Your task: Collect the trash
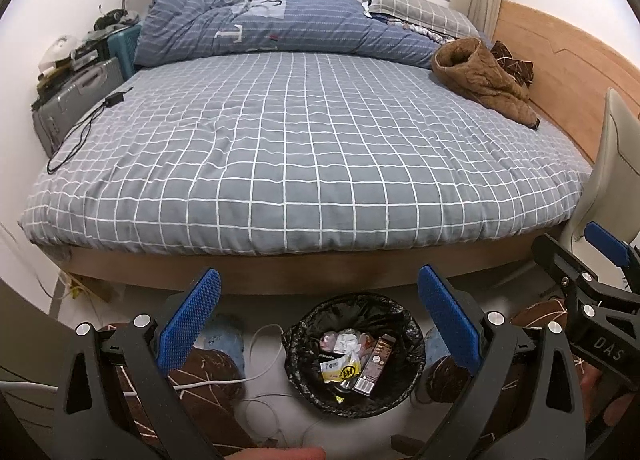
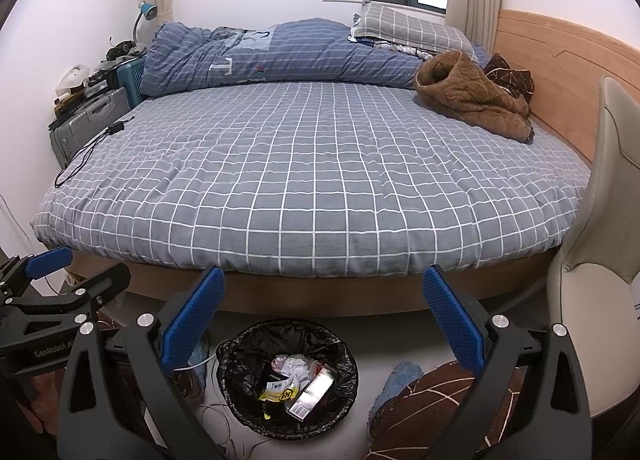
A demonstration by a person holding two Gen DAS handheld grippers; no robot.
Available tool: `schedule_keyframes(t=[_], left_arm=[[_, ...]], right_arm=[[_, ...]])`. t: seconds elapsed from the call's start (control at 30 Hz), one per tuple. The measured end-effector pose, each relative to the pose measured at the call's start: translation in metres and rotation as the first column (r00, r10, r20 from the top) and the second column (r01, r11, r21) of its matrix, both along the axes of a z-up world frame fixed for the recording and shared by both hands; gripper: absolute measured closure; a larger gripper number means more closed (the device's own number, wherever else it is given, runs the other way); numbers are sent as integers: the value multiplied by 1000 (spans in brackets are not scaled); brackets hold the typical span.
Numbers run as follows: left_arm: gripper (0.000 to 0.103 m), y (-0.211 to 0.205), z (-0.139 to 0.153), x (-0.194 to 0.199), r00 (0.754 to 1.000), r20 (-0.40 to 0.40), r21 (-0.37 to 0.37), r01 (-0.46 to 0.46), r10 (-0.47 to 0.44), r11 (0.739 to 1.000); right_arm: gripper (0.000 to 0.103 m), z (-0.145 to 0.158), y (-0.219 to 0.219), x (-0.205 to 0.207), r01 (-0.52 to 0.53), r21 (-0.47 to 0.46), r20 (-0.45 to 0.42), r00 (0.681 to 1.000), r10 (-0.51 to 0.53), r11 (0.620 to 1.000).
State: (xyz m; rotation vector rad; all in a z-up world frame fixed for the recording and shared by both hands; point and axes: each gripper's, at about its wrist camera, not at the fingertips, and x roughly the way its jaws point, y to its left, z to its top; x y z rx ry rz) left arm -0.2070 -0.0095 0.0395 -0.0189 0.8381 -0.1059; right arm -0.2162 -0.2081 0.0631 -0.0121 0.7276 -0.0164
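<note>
- Landmark for all positions: the trash bin (image 1: 354, 356), black-lined, standing on the floor just in front of the bed (image 1: 304, 147).
- Left of the bin: a white cable (image 1: 224, 380) trails across the floor, and patterned brown fabric lies beside it. Further left, beyond the bed's far corner, suitcases (image 1: 76, 103) are stacked against the wall.
- Left gripper (image 1: 320, 324): jaws wide apart, nothing between them. The bin sits below and straight ahead, centred between the blue pads (image 1: 192, 320).
- Bin contents: crumpled paper (image 1: 348, 342), a yellow wrapper (image 1: 340, 370) and a dark carton (image 1: 372, 364). The carton's long axis leans from the bin's near side up toward its far right rim.
- Right gripper (image 2: 324, 324): jaws also wide apart and empty. The bin lies below and slightly left of its centre line, so the left gripper is judged the better aligned of the two.
- Behind the bin: the checked bedcover shows no loose trash. A charger and cord (image 1: 84, 127) lie at its left edge, a folded quilt (image 1: 280, 23) at the back, a brown garment (image 1: 484, 79) at the right.
- Right of the bin: a pale chair (image 2: 592, 260) stands close against the bed.
- Judgement: no uncollected trash is visible; collection appears complete or nearly so.
</note>
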Motion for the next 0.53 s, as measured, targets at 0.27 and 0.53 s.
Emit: schedule_keyframes(t=[0.27,0.53], left_arm=[[6,0,-3,2,1000,-19,-7,8,-8,1000],[6,0,-7,4,1000,-22,3,8,-8,1000]], right_arm=[[8,0,1,0,-1,0,0,1000,1,1000],[8,0,1,0,1,0,0,1000,-1,1000]])
